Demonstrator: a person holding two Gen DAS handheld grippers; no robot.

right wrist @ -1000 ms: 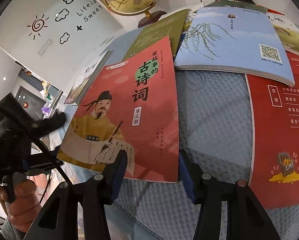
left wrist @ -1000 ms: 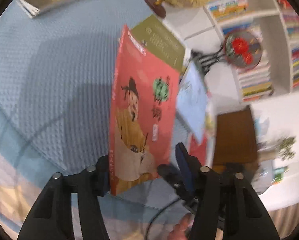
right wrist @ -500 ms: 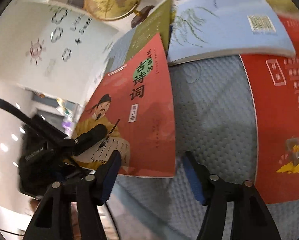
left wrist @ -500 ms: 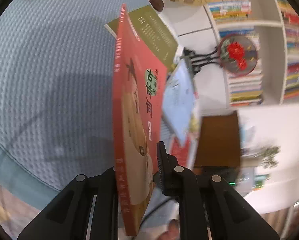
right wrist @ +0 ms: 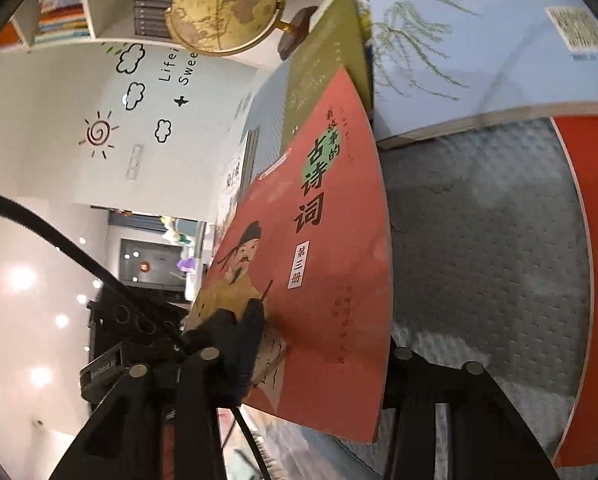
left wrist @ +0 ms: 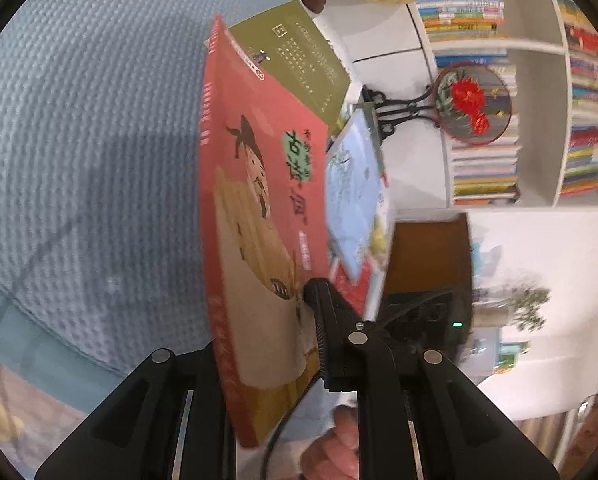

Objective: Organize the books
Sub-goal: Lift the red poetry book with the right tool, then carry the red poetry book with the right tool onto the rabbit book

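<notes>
At the left, the left gripper (left wrist: 267, 332) is clamped on the lower edge of a thin red paperback with a painted poet on its cover (left wrist: 255, 216), which is held tilted above the pale blue quilted cloth (left wrist: 79, 140). The right gripper (right wrist: 319, 364) has just been closing, and its jaws now flank the same book's lower edge (right wrist: 319, 280); whether they press it cannot be told. An olive-green book (left wrist: 299, 56) lies behind, a pale blue willow-printed book (right wrist: 459, 48) further right.

Glossy paper book (right wrist: 331, 264), quilted cloth (right wrist: 491, 248)
</notes>
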